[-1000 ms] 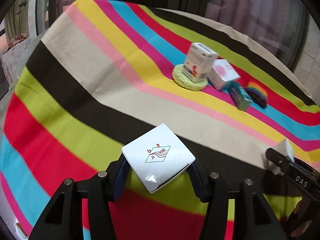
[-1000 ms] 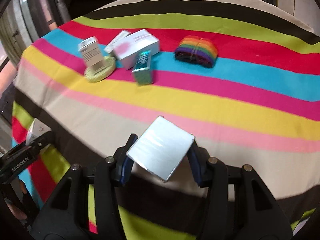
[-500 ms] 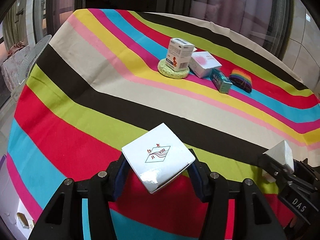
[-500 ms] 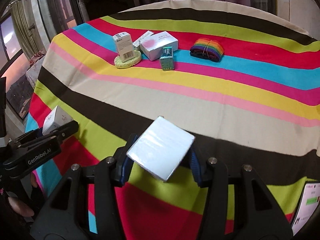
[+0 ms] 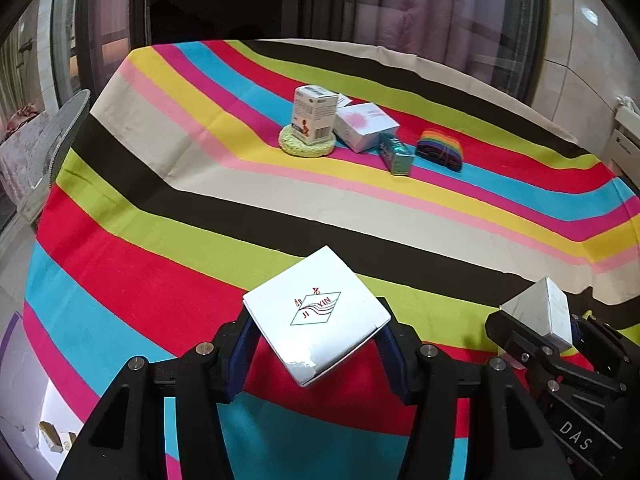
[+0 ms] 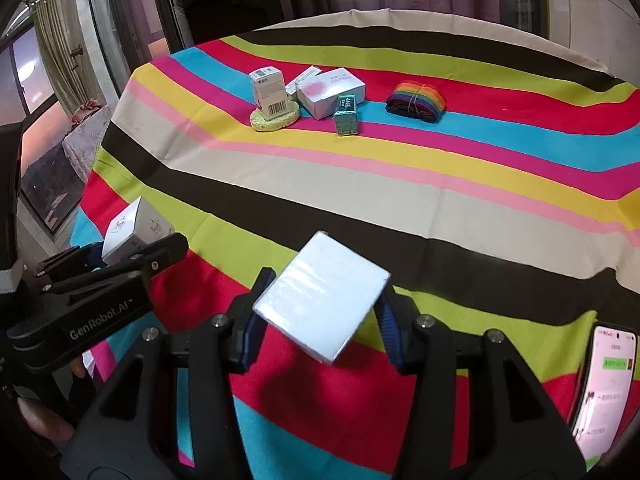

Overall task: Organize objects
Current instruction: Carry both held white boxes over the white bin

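My left gripper (image 5: 316,344) is shut on a white box with a red and teal logo (image 5: 316,316), held above the near edge of the striped tablecloth (image 5: 280,200). My right gripper (image 6: 320,312) is shut on a silvery wrapped box (image 6: 322,302), also above the near edge. Each gripper shows in the other's view: the right one (image 5: 536,328) at the lower right, the left one (image 6: 132,240) at the left. At the far side stand a tall white box (image 5: 314,114) on a yellow-green coaster (image 5: 307,146), a pink-and-white box (image 5: 364,126), a teal box (image 5: 396,154) and a rainbow bundle (image 5: 440,150).
A phone (image 6: 604,388) with a lit screen lies at the near right edge of the table. A fan head (image 5: 56,140) stands off the table's left side. Windows and curtains lie behind the table.
Both grippers have pulled back and up from the table with their boxes still held. The group of objects now looks farther away.
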`<state>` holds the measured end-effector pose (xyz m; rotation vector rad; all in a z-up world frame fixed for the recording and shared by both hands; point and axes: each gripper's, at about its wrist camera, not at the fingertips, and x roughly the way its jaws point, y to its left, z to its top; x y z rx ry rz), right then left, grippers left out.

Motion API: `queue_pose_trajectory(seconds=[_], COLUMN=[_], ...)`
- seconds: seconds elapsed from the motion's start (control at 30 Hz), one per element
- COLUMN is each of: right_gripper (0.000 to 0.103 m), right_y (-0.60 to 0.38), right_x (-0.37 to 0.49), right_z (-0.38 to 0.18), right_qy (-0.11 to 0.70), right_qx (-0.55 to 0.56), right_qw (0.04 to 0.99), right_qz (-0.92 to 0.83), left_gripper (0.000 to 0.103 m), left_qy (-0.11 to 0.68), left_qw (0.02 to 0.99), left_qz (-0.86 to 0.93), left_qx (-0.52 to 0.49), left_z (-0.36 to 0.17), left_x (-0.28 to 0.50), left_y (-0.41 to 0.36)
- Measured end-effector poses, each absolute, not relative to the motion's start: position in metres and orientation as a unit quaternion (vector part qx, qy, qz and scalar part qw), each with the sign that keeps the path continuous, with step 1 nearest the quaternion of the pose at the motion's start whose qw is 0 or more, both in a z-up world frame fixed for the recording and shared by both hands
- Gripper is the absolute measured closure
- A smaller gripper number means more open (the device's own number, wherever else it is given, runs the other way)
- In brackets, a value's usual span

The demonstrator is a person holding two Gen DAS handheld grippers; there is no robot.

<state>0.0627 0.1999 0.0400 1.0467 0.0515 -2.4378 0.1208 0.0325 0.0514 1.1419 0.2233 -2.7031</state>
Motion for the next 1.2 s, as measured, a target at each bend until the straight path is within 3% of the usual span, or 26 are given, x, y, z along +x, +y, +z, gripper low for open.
queue_pose_trajectory(seconds=[1.2], right_gripper=[0.050], right_y=[0.179], right_x=[0.135], right_z=[0.060], right_qy=[0.052], right_qx=[0.384], right_qw=[0.255], right_qz=[-0.886], left_gripper=[0.047], left_qy=[0.087], left_qw=[0.107], left_qz=[-0.918], left_qx=[0.372], left_z=[0.051], left_x=[0.221], left_y=[-0.005])
